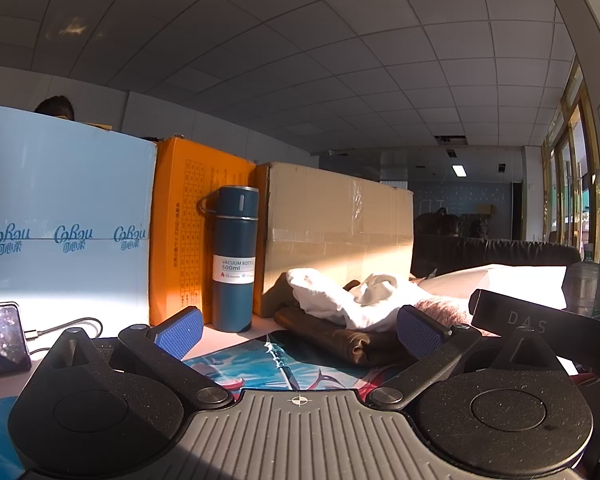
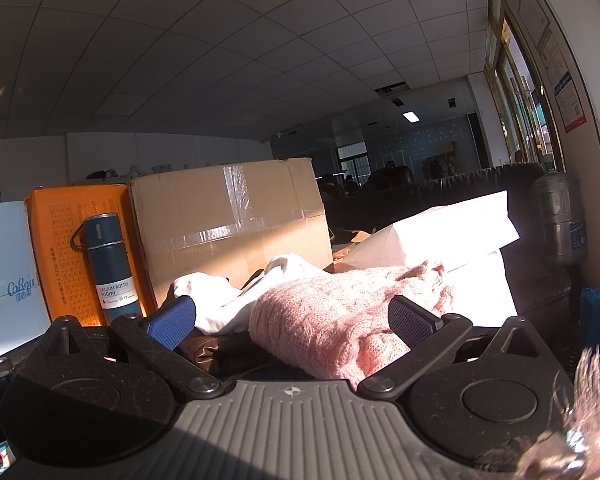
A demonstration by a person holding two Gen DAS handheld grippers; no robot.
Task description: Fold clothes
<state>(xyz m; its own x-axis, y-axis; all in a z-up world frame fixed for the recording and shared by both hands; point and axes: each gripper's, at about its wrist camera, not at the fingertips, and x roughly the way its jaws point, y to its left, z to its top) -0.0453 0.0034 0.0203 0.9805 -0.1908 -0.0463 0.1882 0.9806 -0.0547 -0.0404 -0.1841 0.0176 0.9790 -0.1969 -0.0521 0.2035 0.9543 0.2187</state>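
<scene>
A pile of clothes lies on the table ahead of both grippers: a white garment (image 1: 332,296), a brown garment (image 1: 332,338) under it and a pink knit sweater (image 2: 332,316) to the right. My left gripper (image 1: 298,330) is open and empty, low over a blue printed mat (image 1: 256,364), just short of the brown garment. My right gripper (image 2: 292,320) is open, its jaws standing either side of the pink sweater's near edge. The white garment (image 2: 220,300) and brown garment (image 2: 216,350) also show in the right wrist view.
A blue vacuum bottle (image 1: 234,258) stands before an orange box (image 1: 198,220), between a light blue carton (image 1: 64,216) and a taped cardboard box (image 1: 336,224). A phone (image 1: 2,338) with a cable lies at left. White paper (image 2: 452,232) lies behind the clothes.
</scene>
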